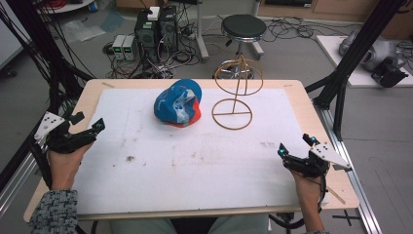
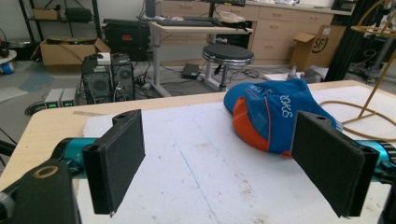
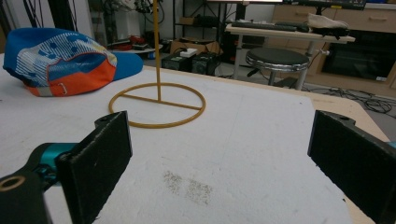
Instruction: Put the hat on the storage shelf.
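Note:
A blue, orange and white cap (image 1: 178, 103) lies on the white mat toward the back middle; it is also ahead in the left gripper view (image 2: 275, 114) and at upper left in the right gripper view (image 3: 65, 60). Just right of it stands a gold wire stand (image 1: 235, 92) with a ring base (image 3: 156, 105) and a looped top. My left gripper (image 1: 87, 123) rests at the table's left edge, open and holding nothing. At the right edge my right gripper (image 1: 295, 145) is open too, with nothing between its pads (image 3: 100, 161).
The white mat (image 1: 195, 161) covers most of the wooden table (image 1: 92, 87). A black stool (image 1: 243, 27), computer towers (image 1: 156, 29) and cables stand on the floor beyond the far edge. Black frame struts (image 1: 350, 58) rise at the right.

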`<action>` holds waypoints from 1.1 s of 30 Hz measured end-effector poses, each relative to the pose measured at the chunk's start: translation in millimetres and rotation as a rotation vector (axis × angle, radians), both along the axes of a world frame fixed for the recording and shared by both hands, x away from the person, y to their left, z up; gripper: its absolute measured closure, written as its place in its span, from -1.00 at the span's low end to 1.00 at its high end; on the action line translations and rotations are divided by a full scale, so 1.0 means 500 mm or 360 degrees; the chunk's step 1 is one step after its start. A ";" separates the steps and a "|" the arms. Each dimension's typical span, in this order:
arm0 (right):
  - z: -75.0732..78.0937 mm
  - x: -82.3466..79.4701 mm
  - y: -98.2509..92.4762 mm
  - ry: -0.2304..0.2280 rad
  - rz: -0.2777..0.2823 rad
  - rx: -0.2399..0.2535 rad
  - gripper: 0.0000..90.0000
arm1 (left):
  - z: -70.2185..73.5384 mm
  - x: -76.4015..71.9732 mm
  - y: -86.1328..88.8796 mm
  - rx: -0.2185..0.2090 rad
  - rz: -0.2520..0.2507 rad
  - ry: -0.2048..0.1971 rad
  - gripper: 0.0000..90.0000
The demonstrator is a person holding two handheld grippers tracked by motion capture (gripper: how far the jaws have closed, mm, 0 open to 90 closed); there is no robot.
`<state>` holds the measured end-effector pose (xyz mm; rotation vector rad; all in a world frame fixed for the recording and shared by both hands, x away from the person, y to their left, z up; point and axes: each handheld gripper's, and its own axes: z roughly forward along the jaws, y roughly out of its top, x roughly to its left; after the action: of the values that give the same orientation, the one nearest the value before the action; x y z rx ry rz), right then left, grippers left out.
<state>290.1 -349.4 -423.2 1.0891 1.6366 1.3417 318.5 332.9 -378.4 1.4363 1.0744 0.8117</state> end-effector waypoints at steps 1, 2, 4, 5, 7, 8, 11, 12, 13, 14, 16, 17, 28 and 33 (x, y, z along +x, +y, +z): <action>0.000 0.000 0.000 -0.0005 0.0002 -0.0001 -0.88 | 0.002 -0.001 0.000 0.0008 -0.0005 -0.0003 -0.60; 0.000 0.000 0.001 -0.0006 0.0003 -0.0002 -0.88 | 0.002 -0.001 0.000 0.0008 -0.0005 -0.0003 -0.60; 0.001 -0.001 0.000 -0.0011 0.0000 -0.0008 -0.88 | 0.012 -0.001 -0.002 0.0018 -0.0022 -0.0014 -0.60; 0.001 -0.001 -0.001 -0.0011 0.0001 -0.0011 -0.88 | 0.017 -0.001 -0.004 0.0024 -0.0031 -0.0021 -0.60; 0.001 -0.002 0.000 -0.0011 -0.0005 -0.0005 -0.88 | 0.028 0.001 -0.009 0.0039 -0.0056 -0.0036 -0.60; 0.001 -0.002 0.000 -0.0010 -0.0006 -0.0006 -0.88 | 0.028 0.001 -0.009 0.0039 -0.0056 -0.0036 -0.60; 0.001 -0.001 0.002 -0.0012 -0.0001 -0.0009 -0.88 | 0.053 0.015 -0.022 0.0092 -0.0110 -0.0061 -0.60; 0.001 -0.001 0.003 -0.0011 -0.0001 -0.0012 -0.88 | 0.060 0.020 -0.026 0.0097 -0.0126 -0.0065 -0.60; 0.001 -0.001 0.003 -0.0013 0.0002 -0.0014 -0.88 | 0.066 0.024 -0.030 0.0111 -0.0144 -0.0068 -0.60; 0.001 -0.001 0.004 -0.0008 0.0004 -0.0015 -0.88 | 0.066 0.024 -0.030 0.0111 -0.0144 -0.0068 -0.60; 0.001 -0.001 0.004 -0.0007 0.0004 -0.0021 -0.88 | 0.080 0.040 -0.045 0.0153 -0.0199 -0.0077 -0.60; 0.001 -0.001 0.005 -0.0008 0.0004 -0.0019 -0.88 | 0.084 0.045 -0.051 0.0164 -0.0214 -0.0080 -0.60; 0.001 -0.001 0.007 -0.0010 0.0015 -0.0031 -0.88 | 0.117 0.118 -0.125 0.0220 -0.0317 -0.0095 -0.56; 0.000 0.000 0.007 -0.0008 0.0018 -0.0028 -0.88 | 0.113 0.145 -0.156 0.0225 -0.0366 -0.0119 -0.55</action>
<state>290.0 -346.1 -423.1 1.0670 1.6504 1.3337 390.9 255.1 -321.7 1.6018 0.7910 0.7802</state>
